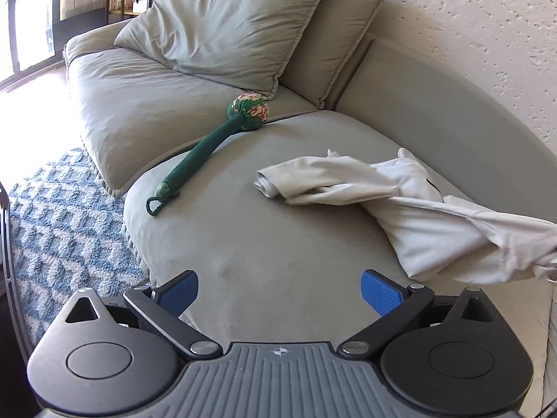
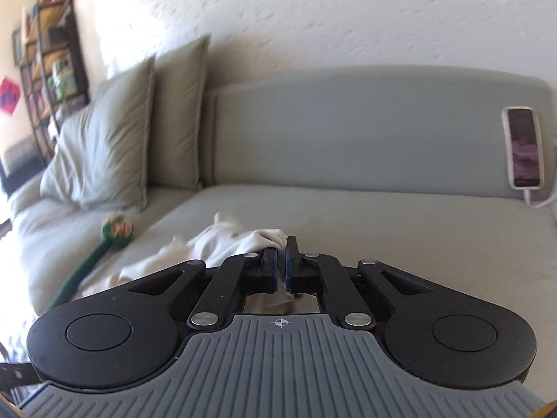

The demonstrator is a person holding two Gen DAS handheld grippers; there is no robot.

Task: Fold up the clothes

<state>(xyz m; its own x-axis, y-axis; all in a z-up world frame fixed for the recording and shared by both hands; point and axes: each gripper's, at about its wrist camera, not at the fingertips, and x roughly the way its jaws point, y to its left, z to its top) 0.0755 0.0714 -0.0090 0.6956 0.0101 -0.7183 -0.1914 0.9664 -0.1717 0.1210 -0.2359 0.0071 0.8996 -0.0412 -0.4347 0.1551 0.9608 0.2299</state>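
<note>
A white garment [image 1: 393, 205] lies bunched and twisted on the grey sofa seat [image 1: 278, 244], stretched toward the right edge of the left wrist view. My left gripper [image 1: 280, 291] is open and empty, hovering above the seat, left of and nearer than the garment. My right gripper [image 2: 281, 261] is shut on a pinch of the white garment [image 2: 222, 240], which trails away to the left over the sofa seat [image 2: 383, 230].
A green fabric mallet with a floral ball head [image 1: 209, 139] lies on the seat to the left; it also shows in the right wrist view [image 2: 111, 237]. Cushions [image 1: 236, 24] lean at the back. A phone on a cable [image 2: 524, 151] rests against the backrest. A blue patterned rug [image 1: 66, 216] covers the floor.
</note>
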